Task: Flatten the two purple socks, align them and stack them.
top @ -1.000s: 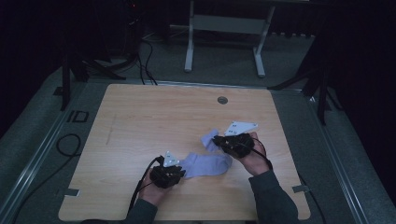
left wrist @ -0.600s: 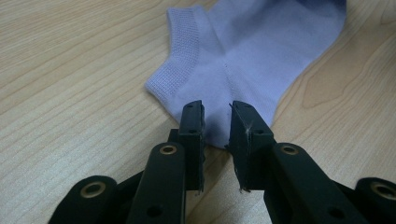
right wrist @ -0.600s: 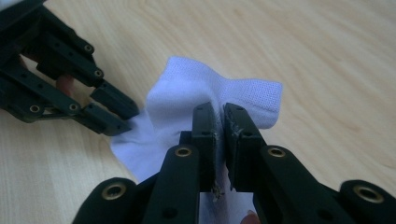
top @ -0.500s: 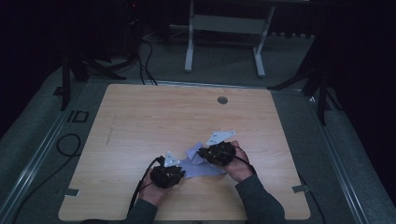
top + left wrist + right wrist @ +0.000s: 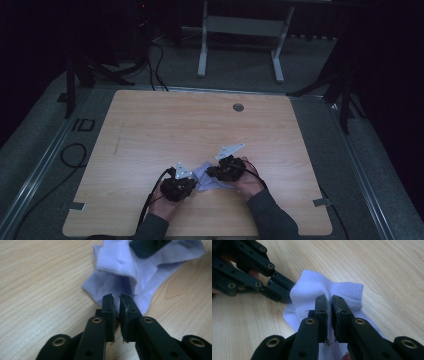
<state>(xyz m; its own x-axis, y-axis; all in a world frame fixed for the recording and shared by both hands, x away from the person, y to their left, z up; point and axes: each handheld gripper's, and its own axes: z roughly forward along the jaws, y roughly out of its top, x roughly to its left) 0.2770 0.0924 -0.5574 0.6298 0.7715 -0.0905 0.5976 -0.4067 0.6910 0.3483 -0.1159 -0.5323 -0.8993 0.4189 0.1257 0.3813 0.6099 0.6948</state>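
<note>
While the left gripper (image 5: 192, 181) kept its place at the near-left end of the sock (image 5: 205, 176), the right gripper (image 5: 216, 173) had travelled across from the sock's far-right side toward the left one, carrying the cloth with it — a second before, the pale lilac sock had lain stretched out long between the two hands, and now it was bunched into a short heap between them. That heap sat on the worktop (image 5: 165, 130), toward its near edge and a little right of middle, well short of the round grommet hole (image 5: 238, 107) at the far side. Seen from the right gripper view, the right gripper (image 5: 330, 301) had its jaws pressed nearly together on a raised ridge of the sock (image 5: 324, 293), with the ribbed cuff edge folded over just beyond the tips. From the left gripper view, the left gripper (image 5: 117, 300) stood likewise nearly closed, a thin slit between the jaws, pinching the near edge of the sock (image 5: 135, 267). I judged this to be the folding stroke itself — one end brought over toward the other — and that the fold was roughly halfway made, the upper layer yet to be laid flat and let go.
</note>
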